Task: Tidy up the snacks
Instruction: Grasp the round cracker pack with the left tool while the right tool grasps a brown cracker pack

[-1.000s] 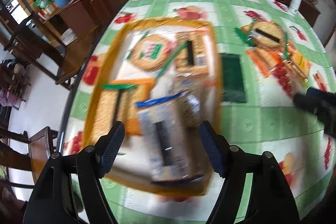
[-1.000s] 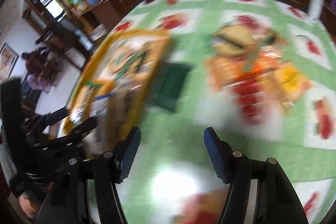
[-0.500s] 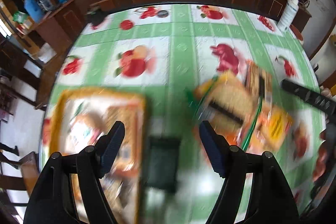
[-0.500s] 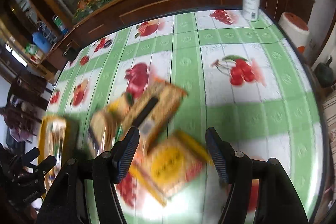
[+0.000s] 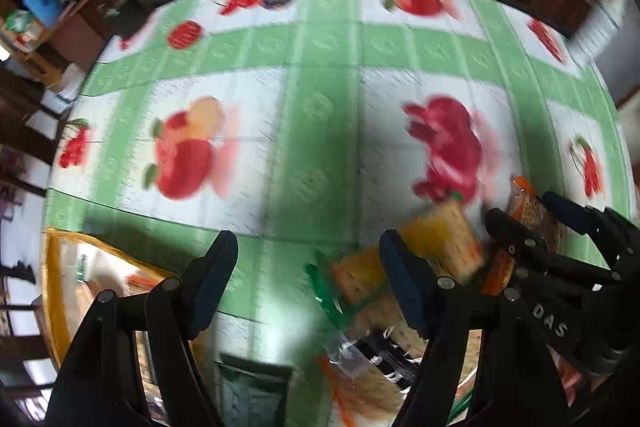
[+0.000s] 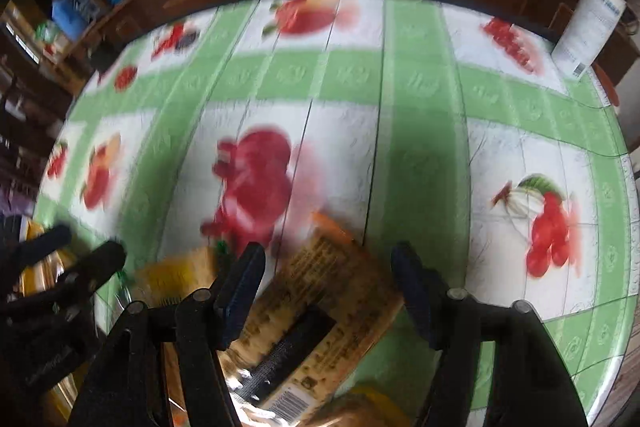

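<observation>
My left gripper (image 5: 306, 279) hangs open over bare green tablecloth, nothing between its fingers. Just to its right lies a heap of snack packs: a yellow cracker pack (image 5: 440, 243) and an orange-wrapped pack (image 5: 532, 207). The orange tray (image 5: 52, 291) with packed snacks shows at the lower left. My right gripper (image 6: 328, 291) points down over a long brown cracker pack (image 6: 340, 283); its jaws are opening and the pads stand clear of the pack. The same gripper (image 5: 524, 207) shows at the right of the left wrist view. The left gripper (image 6: 90, 243) appears at the left edge.
A white spray bottle (image 6: 592, 23) stands at the table's far right edge. A dark green packet (image 5: 252, 387) lies beside the tray. A yellow pack (image 6: 172, 279) lies left of the brown one. Dark wooden cabinets ring the round table (image 6: 420, 155).
Both grippers have swept right, from the tray to the loose snack heap. The tray has slid to the lower left of the left wrist view. The right jaws stand slightly wider.
</observation>
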